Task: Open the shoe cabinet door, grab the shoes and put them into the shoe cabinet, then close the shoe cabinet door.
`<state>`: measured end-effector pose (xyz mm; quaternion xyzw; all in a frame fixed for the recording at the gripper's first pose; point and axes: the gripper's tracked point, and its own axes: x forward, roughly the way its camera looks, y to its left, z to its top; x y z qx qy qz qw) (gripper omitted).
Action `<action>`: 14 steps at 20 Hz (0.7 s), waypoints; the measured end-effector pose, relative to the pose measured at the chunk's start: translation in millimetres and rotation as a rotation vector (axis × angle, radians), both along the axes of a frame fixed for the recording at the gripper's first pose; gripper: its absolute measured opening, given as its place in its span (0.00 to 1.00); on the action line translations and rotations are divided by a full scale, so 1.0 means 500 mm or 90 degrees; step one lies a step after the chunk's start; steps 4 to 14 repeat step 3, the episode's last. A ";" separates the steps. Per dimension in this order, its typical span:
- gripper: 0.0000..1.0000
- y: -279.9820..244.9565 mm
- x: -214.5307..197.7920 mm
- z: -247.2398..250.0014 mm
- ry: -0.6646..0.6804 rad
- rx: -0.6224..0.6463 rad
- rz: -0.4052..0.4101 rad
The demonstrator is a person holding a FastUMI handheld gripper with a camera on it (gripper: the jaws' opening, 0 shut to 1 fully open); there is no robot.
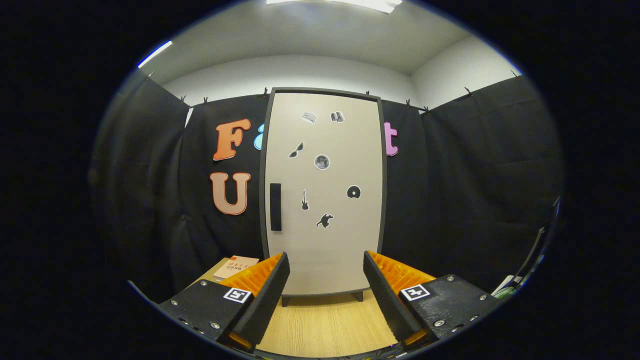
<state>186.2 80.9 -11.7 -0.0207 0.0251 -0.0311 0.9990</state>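
While the tongs point(326, 295) hang wide open and empty above the worktop point(325, 325), the shut cabinet door point(325, 200) beyond looks stiff and light, best pulled by its dark handle point(275, 206).

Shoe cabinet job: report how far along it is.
Nothing looks done: the shoe cabinet door stands shut. In hand: the gripper is open and empty, facing the door, the dark handle beyond its fingers. Left: opening, loading the shoes, closing.
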 end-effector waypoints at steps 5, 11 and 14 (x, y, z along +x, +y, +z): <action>0.93 0.001 -0.001 0.002 0.000 -0.008 0.013; 0.93 0.001 -0.001 0.002 0.000 -0.008 0.013; 0.93 0.001 -0.001 0.002 0.000 -0.008 0.013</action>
